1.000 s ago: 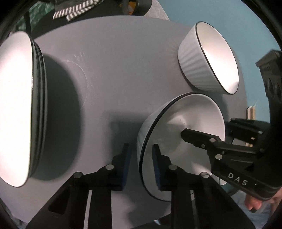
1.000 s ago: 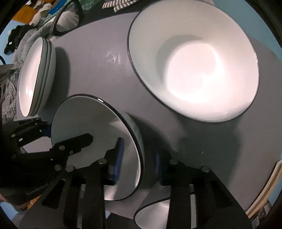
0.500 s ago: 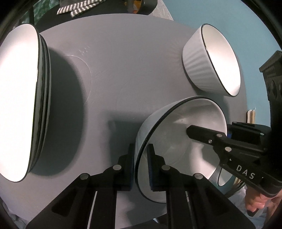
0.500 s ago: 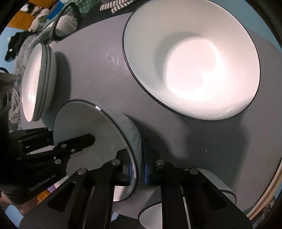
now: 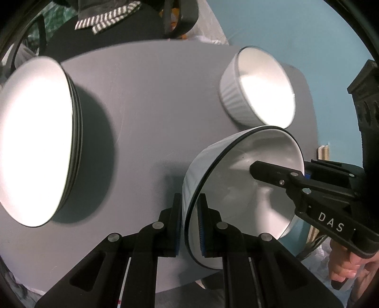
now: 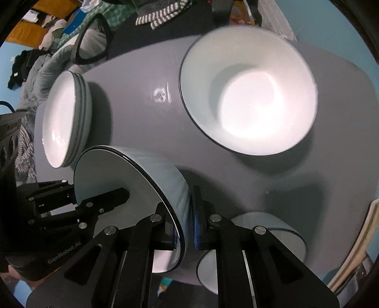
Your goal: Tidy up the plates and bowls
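Observation:
A white bowl with a black rim (image 5: 239, 189) is held by both grippers and raised above the grey round table (image 5: 154, 106). My left gripper (image 5: 189, 213) is shut on its near rim. My right gripper (image 6: 186, 220) is shut on the opposite rim of the same bowl (image 6: 123, 189). A second ribbed white bowl (image 5: 258, 87) stands on the table at the back right, also large in the right wrist view (image 6: 248, 90). A stack of white plates (image 5: 35, 142) sits at the left, also in the right wrist view (image 6: 64, 118).
Another white bowl (image 6: 255, 241) sits at the table's near edge under my right gripper. A chair with striped cloth (image 5: 106, 21) stands beyond the table. A blue wall (image 5: 296, 28) is on the right. Clothes (image 6: 30, 59) lie behind the table.
Both grippers closed on the bowl's rim on opposite sides, and the bowl has risen off the table. The views have pulled back and up.

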Tool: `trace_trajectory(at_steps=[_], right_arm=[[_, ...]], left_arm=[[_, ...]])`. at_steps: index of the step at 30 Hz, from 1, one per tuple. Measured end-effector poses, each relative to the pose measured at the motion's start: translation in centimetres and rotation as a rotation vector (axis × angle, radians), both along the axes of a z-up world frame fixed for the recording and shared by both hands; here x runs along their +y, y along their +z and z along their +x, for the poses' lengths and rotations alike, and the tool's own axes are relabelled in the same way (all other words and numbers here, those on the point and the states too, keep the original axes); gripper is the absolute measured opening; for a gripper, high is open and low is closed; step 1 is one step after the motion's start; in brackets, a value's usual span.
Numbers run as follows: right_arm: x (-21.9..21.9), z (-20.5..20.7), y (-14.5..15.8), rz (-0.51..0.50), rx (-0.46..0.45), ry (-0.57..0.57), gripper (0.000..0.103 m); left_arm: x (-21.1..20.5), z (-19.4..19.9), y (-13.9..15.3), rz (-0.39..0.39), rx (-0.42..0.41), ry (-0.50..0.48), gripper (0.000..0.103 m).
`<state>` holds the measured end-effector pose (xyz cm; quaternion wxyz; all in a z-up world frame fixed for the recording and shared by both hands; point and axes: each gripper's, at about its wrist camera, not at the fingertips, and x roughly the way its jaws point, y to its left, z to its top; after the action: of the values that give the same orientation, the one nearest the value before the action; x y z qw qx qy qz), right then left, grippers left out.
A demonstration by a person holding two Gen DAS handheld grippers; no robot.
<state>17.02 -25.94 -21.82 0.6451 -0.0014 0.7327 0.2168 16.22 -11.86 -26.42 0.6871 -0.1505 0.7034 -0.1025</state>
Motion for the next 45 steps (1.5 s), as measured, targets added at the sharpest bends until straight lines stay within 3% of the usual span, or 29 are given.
trace_trajectory(at_steps=[9, 18, 27, 45], right_arm=[[-2.6, 1.8, 4.0, 0.005, -0.047, -0.034, 0.01], [-3.7, 5.3, 5.6, 0.001, -0.074, -0.073, 0.01], [-5.5, 8.9, 4.2, 0.003, -0.041, -0.095, 0.01], [-5.9, 10.0, 1.3, -0.02, 0.039, -0.07, 0.01]], left_arm=[[-0.9, 2.1, 3.6, -0.011, -0.071, -0.046, 0.011], [-3.7, 4.3, 2.9, 0.029, -0.123, -0.079, 0.011], [-5.5, 7.3, 0.5, 0.076, -0.1, -0.087, 0.011], [-6.7, 9.0, -1.7, 0.136, -0.046, -0.109, 0.011]])
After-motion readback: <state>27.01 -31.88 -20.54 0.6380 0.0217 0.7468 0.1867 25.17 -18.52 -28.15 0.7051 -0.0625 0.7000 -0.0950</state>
